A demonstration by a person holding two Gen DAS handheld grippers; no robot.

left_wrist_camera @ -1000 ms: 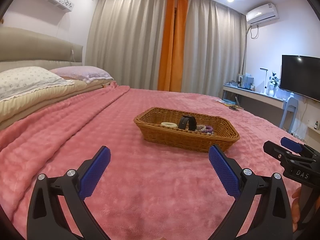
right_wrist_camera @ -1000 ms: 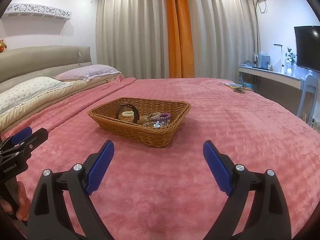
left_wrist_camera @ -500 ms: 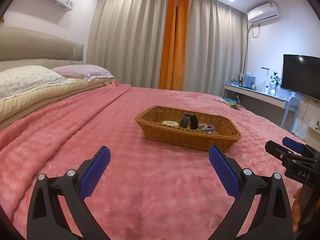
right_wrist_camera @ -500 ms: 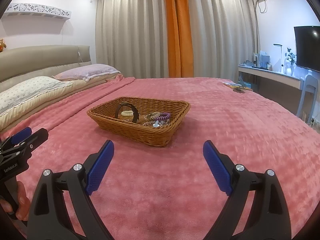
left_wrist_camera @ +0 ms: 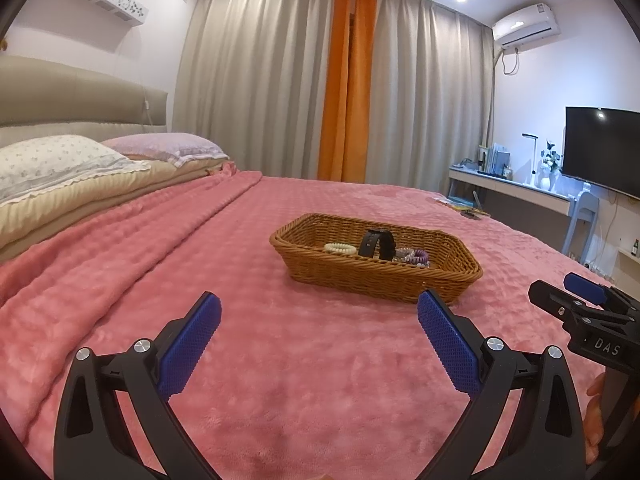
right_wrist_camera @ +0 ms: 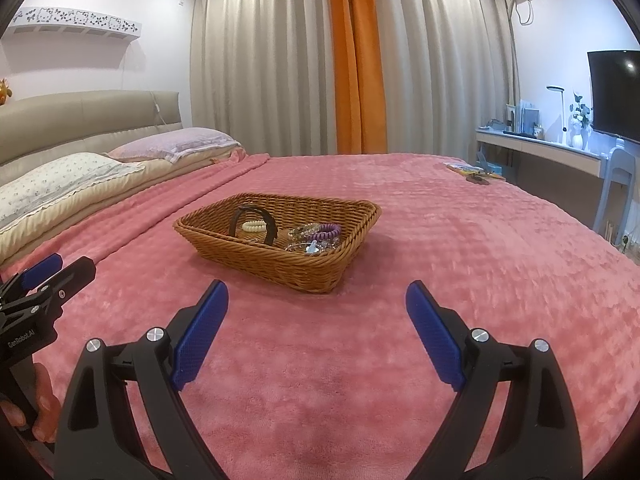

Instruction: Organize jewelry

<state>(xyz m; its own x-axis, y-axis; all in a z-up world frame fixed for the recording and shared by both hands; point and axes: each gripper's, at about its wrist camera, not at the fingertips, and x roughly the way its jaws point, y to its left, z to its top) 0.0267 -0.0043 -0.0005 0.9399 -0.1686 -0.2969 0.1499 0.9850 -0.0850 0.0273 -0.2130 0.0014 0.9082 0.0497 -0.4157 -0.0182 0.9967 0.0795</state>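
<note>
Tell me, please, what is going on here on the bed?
A person holds two grippers above a pink bedspread, both open and empty. The left gripper and right gripper point toward a wicker basket holding a black band, a cream bracelet and a purple coil. Nothing is grasped yet.

left claw (left_wrist_camera: 318,312): spread wide | right claw (right_wrist_camera: 316,300): spread wide, level

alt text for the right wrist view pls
A wicker basket holding a black band, a cream bracelet and a purple coil tie sits on a pink bedspread. The open right gripper hovers short of it, empty.
</note>
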